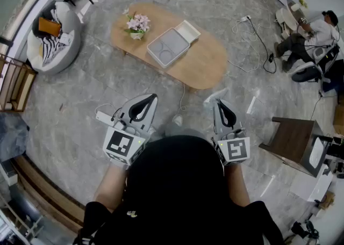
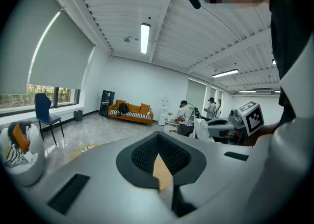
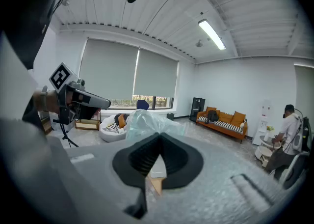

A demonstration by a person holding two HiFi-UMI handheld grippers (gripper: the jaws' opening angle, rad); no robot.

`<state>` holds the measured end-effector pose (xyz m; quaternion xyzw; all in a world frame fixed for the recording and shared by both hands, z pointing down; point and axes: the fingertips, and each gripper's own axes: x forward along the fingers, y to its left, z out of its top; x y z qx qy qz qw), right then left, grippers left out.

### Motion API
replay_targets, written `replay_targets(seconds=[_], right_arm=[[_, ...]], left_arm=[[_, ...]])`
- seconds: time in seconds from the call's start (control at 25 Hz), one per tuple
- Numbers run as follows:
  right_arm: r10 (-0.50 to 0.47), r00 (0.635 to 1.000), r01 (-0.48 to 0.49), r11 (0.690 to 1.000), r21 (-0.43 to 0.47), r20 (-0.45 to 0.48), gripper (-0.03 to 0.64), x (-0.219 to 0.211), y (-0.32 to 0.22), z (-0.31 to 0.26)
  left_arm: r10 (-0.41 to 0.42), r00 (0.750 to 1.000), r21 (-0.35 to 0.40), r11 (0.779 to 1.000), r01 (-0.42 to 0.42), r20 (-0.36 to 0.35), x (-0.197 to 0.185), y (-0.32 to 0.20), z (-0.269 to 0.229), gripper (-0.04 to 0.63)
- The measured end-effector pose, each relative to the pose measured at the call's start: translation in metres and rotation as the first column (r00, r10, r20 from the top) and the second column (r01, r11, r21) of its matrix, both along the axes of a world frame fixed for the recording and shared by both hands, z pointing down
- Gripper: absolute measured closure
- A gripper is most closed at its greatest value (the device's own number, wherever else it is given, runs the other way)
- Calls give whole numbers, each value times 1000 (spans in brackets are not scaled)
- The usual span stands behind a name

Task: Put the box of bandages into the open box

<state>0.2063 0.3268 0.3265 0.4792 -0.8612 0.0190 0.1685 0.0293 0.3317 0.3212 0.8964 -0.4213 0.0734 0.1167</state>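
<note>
An oval wooden table (image 1: 201, 64) stands ahead of me on the grey floor. On it lies a shallow grey open box (image 1: 168, 47), and a small white box (image 1: 188, 30) touches its far corner. My left gripper (image 1: 152, 97) is held above the floor short of the table, its jaws together and nothing in them; the left gripper view shows the closed tips (image 2: 158, 137). My right gripper (image 1: 217, 101) is shut on a crumpled clear plastic bag (image 1: 215, 96). The bag (image 3: 147, 122) bulges just past the jaw tips (image 3: 159, 136) in the right gripper view.
A bunch of pale flowers (image 1: 137, 25) sits at the table's left end. A striped beanbag seat (image 1: 54, 37) is at the far left, a power strip (image 1: 105, 116) and cables lie on the floor, a dark side table (image 1: 293, 139) is at right, and a person (image 1: 314, 34) sits beyond.
</note>
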Motion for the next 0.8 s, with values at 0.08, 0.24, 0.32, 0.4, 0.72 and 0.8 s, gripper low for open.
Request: replay_targets(seconds=[0.08, 0.24, 0.32, 0.4, 0.72, 0.8], right_arm=[[-6, 1000, 6, 1000, 5, 4, 618, 11, -4, -1], [-17, 1000, 17, 1000, -2, 12, 618, 32, -11, 1], [-24, 999, 24, 1000, 3, 22, 618, 44, -16, 2], [-28, 999, 27, 1000, 9, 40, 618, 58, -22, 3], [-60, 994, 58, 998, 25, 87, 618, 106, -47, 18], [-62, 994, 60, 998, 31, 94, 618, 111, -50, 18]], left_arm=[[-8, 1000, -3, 1000, 8, 4, 11, -2, 0, 584], [-13, 1000, -7, 1000, 13, 19, 34, -7, 1, 584], [-15, 999, -9, 1000, 15, 30, 47, -11, 1, 584], [-20, 999, -12, 1000, 20, 41, 61, -16, 1, 584], [-38, 989, 10, 999, 37, 146, 100, -35, -1, 584], [-44, 987, 8, 999, 44, 157, 103, -38, -2, 584]])
